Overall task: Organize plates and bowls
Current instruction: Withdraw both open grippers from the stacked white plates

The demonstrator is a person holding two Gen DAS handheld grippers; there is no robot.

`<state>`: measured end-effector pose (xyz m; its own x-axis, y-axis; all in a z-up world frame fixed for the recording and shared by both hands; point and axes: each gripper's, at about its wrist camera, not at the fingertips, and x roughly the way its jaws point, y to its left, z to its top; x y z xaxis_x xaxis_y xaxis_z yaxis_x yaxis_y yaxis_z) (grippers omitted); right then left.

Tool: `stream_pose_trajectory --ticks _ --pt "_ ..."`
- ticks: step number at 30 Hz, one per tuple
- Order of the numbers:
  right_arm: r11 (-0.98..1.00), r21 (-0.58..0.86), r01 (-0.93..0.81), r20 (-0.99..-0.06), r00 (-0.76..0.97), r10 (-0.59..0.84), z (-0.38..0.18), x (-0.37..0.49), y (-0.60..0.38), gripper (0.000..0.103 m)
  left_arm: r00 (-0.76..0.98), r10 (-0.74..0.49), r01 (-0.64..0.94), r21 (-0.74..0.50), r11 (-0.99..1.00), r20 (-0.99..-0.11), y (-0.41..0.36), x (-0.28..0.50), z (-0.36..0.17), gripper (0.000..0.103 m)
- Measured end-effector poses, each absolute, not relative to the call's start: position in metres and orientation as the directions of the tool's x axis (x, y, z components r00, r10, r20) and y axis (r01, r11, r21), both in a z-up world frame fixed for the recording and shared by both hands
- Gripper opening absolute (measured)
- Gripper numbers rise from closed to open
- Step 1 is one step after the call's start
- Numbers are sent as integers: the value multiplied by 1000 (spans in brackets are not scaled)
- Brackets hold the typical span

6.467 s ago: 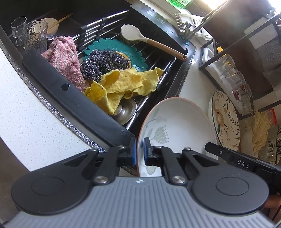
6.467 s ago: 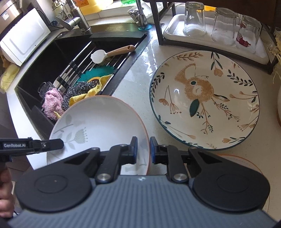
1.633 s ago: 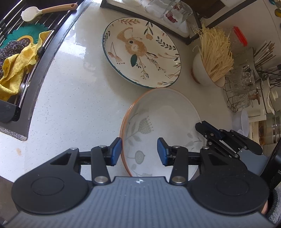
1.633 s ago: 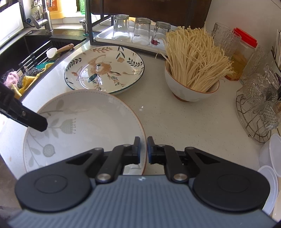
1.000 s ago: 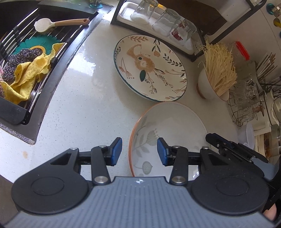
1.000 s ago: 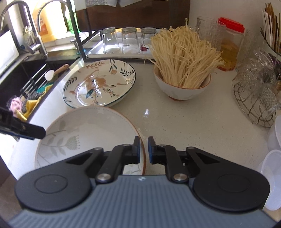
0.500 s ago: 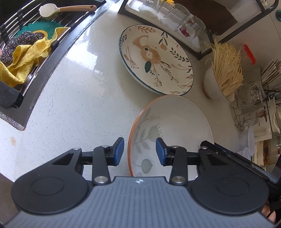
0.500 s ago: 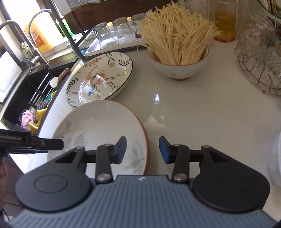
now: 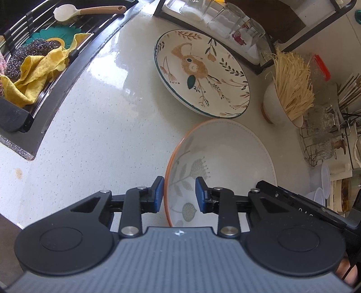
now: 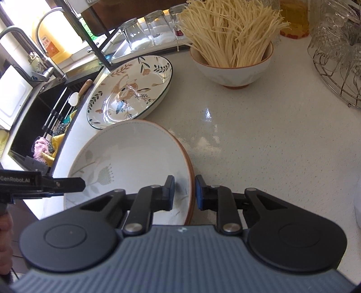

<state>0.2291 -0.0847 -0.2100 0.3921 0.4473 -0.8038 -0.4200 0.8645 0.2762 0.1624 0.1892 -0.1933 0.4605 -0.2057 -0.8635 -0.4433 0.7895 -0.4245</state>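
The white plate [image 9: 227,157] with the orange rim and pale flower print lies on the speckled countertop [image 9: 108,126], and everything else is placed from it; the left gripper [image 9: 178,192] straddles its near left edge, one blue pad outside the rim and the other over the inside, both with a clear gap to the ceramic; its jaws are closing, the rim between them but not yet pinched. The right gripper [image 10: 184,191] straddles the plate's near right edge in the same way; its jaws are narrower and also closing, the outer pad just beside the orange rim and the inner pad over the white inside; neither pad visibly presses on the plate.

Just beyond the white plate, on its far side, lies the large plate [image 9: 203,72] painted with a brown animal and leaves; their rims look to be touching or nearly so, and I cannot tell which. Farther right of the white plate stands a bowl [image 10: 232,67] packed with dry noodles [image 10: 227,29]; it is well apart from the plate, with bare counter between. Beyond the painted plate a tray holds upturned glasses [image 10: 133,33]. Far left of the white plate is the dark sink [image 9: 29,56], with a yellow cloth [image 9: 38,67], a steel scourer [image 9: 24,54] and a wooden-handled spoon [image 9: 90,11] on its rack. To the far right a wire basket [image 10: 334,67] holds glassware.
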Motion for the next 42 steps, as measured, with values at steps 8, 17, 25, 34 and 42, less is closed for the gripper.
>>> stream_pose_trajectory --ticks 8,17,25,34,42 --pt "851 278 -446 -793 393 465 -210 222 -89 21 454 -192 -455 -412 790 -870 185 160 -191 35" --pt "863 263 -432 -761 458 460 -196 225 -101 23 493 -87 -443 -336 831 -866 171 156 -168 36" --pt "832 261 -490 -699 498 513 -163 220 -107 23 513 -57 -433 -315 845 -857 156 155 -143 36" --pt "771 259 -582 -631 502 591 -123 209 -118 23 544 -34 -429 -313 848 -838 123 152 -107 36" --pt "722 194 -664 -581 515 630 -93 199 -137 22 623 -3 -393 -316 863 -782 74 149 -56 36"
